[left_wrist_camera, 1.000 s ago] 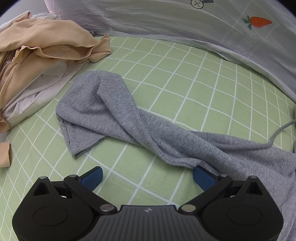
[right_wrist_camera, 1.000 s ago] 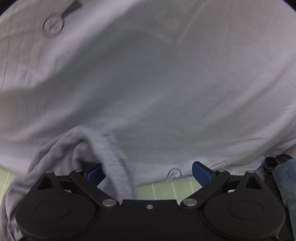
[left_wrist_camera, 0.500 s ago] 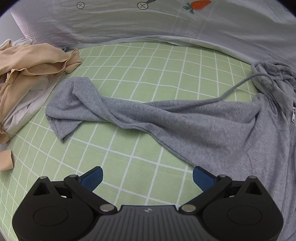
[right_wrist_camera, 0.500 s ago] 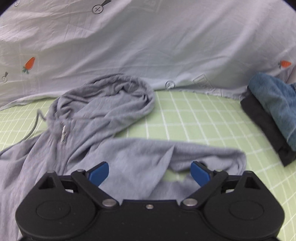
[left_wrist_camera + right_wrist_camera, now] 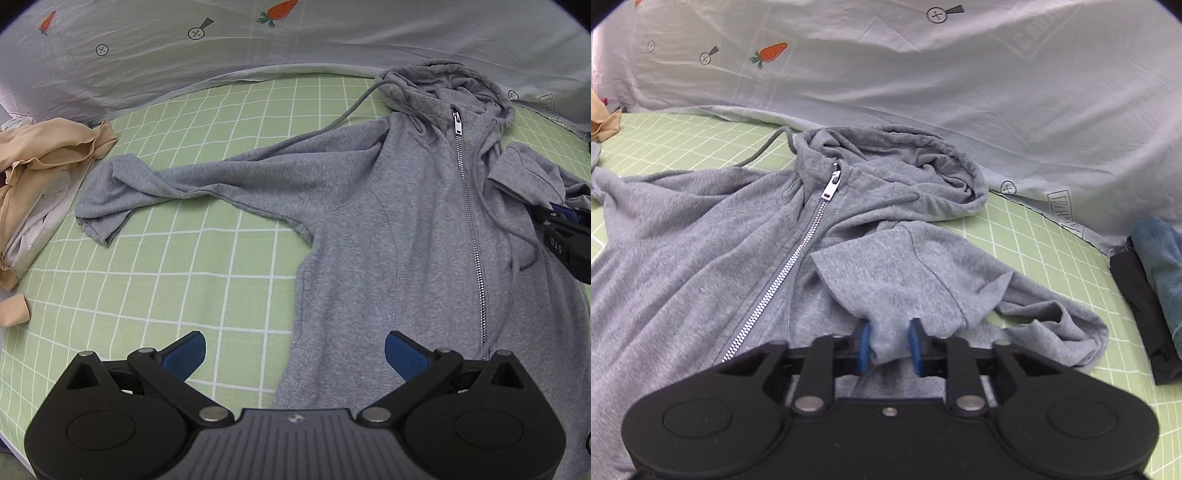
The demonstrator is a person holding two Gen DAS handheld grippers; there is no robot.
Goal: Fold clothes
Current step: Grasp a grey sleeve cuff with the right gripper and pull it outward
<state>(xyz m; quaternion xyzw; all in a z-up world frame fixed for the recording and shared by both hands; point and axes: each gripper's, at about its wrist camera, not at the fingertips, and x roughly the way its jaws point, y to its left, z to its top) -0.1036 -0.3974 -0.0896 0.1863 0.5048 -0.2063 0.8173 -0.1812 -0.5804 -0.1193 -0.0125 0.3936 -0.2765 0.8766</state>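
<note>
Grey zip-up hoodie (image 5: pixel 388 229) lying face up on the green checked bed sheet (image 5: pixel 184 280), zipper closed, its far sleeve (image 5: pixel 155 181) stretched out sideways and its near sleeve (image 5: pixel 916 273) doubled over the chest. To fold well, the held cuff should probably be carried straight across the zipper (image 5: pixel 790 266) and laid flat, keeping the cloth taut and free of the drawstring (image 5: pixel 511 236). Right claw (image 5: pixel 889 345) is closing, its blue pads pinching the near sleeve's cuff; left claw (image 5: pixel 293 352) is spread wide, holding nothing above the hem.
</note>
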